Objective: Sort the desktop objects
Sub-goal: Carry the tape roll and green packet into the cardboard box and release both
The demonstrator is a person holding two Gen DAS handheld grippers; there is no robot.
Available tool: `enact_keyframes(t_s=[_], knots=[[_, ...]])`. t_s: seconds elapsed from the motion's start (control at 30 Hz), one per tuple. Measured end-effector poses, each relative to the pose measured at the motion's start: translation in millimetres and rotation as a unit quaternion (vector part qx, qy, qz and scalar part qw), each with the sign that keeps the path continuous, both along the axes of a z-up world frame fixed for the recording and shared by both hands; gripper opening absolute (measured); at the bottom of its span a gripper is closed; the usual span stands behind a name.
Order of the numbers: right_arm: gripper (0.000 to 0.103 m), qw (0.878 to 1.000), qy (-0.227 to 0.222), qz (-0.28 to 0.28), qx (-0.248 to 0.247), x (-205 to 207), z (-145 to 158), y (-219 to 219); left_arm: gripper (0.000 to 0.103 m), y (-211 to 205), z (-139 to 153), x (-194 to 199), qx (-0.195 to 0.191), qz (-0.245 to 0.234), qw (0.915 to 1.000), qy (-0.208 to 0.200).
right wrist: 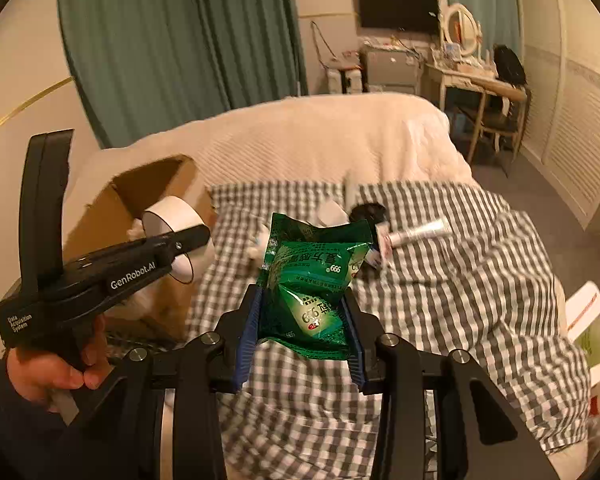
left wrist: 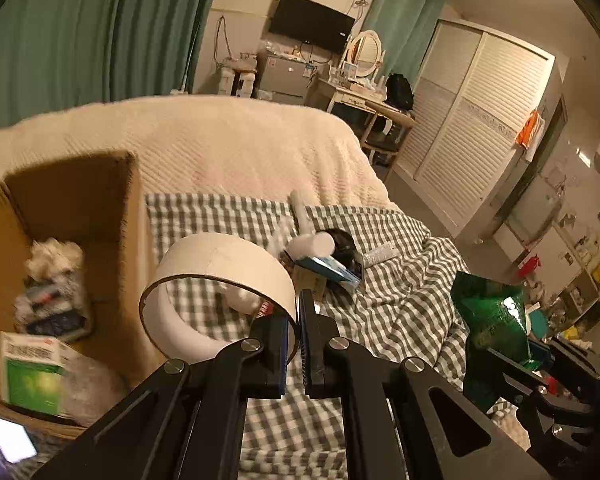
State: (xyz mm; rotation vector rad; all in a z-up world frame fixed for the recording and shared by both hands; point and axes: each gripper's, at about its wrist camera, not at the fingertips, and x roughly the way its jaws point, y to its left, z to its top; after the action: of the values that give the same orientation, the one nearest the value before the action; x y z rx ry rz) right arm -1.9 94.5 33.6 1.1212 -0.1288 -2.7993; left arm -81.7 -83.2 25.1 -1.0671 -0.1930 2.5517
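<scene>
Left wrist view: left tongs [left wrist: 294, 332] are pinching tape [left wrist: 216, 280] beside the box [left wrist: 132, 216], right tongs [right wrist: 300, 320] are clamping packets [right wrist: 312, 276]; next, I judge, dropping both inside.

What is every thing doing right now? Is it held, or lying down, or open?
left gripper: shut on the tape roll's rim
tape roll: held up, beside the box
right gripper: shut on the green packets
green packets: held above the checked cloth
cardboard box: open, things inside
white tube: lying on the checked cloth
</scene>
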Motion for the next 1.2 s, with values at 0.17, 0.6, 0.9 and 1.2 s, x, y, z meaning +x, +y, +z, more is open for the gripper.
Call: enact_keyframes(t_s=[0.17,0.6,0.9,1.2], knots=[[0.037,0.999,0.02,0.025,0.014,1.1,28.5,-28.6,0.005,-25.2,38.5,3.2,-0.017,0.001,0.9996,0.021],[0.037,0.996,0.038,0.078,0.0,-23.3,58.9,-102.5,0.005,-106.3,69.1,-14.1,-0.061,0.042,0.9964,0.04],[0.037,0.991,0.028,0.133,0.0,-42.8,47.9,-166.2,0.005,-168.7,51.6,-38.6,-0.068,0.095,0.993,0.016],[0.037,0.987,-0.019,0.162,0.001,-76.8,2.7,-214.3,0.005,-196.8,5.9,-61.5,-0.088,0.123,0.9881,-0.027]])
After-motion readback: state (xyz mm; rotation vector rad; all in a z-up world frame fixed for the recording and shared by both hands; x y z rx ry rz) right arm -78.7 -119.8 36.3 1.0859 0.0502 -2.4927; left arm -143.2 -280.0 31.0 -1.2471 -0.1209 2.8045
